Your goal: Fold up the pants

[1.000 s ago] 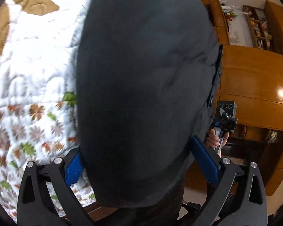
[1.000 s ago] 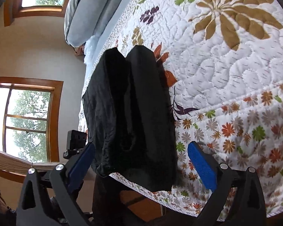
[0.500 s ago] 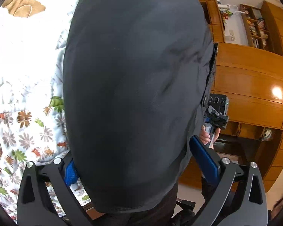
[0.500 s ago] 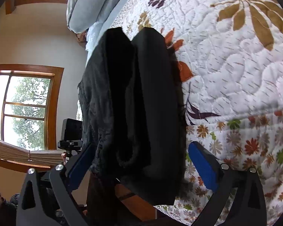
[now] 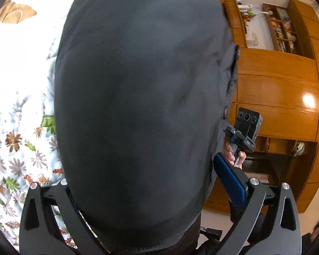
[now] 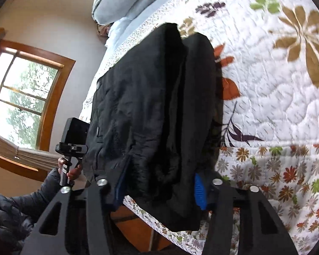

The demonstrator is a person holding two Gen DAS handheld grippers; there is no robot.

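Closing right gripper (image 6: 159,188) around dark pants (image 6: 157,110) — blue pads at both sides of bunched fabric, cloth between jaws. Pants lie folded lengthwise on flowered quilt (image 6: 276,110) at bed edge, near end hanging past it. Left gripper (image 5: 157,193) spread wide, grey-black pants (image 5: 138,106) filling gap and covering left pad; right pad clear of cloth, no clamp visible. Wooden cabinet (image 5: 276,89) behind. Window (image 6: 25,97) beyond bed.
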